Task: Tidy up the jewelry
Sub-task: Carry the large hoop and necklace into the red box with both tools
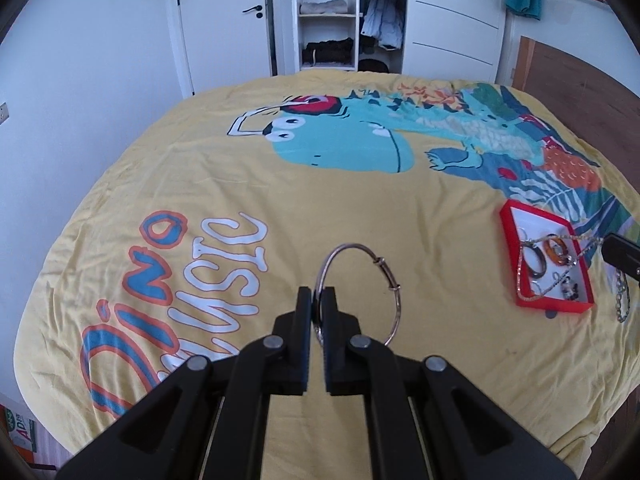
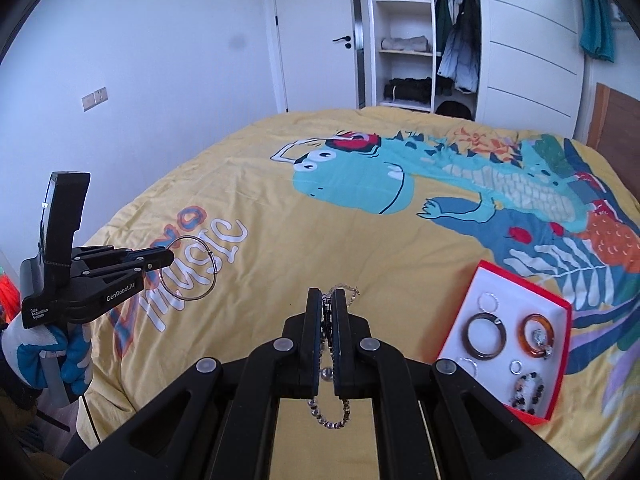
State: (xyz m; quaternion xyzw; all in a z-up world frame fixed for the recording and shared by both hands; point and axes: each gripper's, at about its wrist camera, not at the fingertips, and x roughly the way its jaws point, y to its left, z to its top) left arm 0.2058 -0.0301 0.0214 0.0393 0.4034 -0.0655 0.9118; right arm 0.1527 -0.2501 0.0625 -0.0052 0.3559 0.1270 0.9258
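Note:
My left gripper (image 1: 317,295) is shut on a thin silver bangle (image 1: 394,280) and holds it above the yellow bedspread; the bangle also shows in the right wrist view (image 2: 214,270), sticking out of the left gripper (image 2: 170,257). My right gripper (image 2: 327,298) is shut on a beaded silver chain bracelet (image 2: 328,420) that hangs below the fingers. A red jewelry box (image 2: 565,304) with a white inside lies on the bed to the right and holds a brown ring (image 2: 469,346), an orange ring (image 2: 525,344) and small pieces. The box also shows in the left wrist view (image 1: 506,224).
The bed is covered by a yellow dinosaur-print duvet (image 2: 360,240). An open wardrobe (image 2: 404,36) and a white door (image 2: 316,36) stand beyond the bed. A wooden headboard (image 2: 616,128) is at the far right. The person's gloved hand (image 2: 52,356) holds the left gripper.

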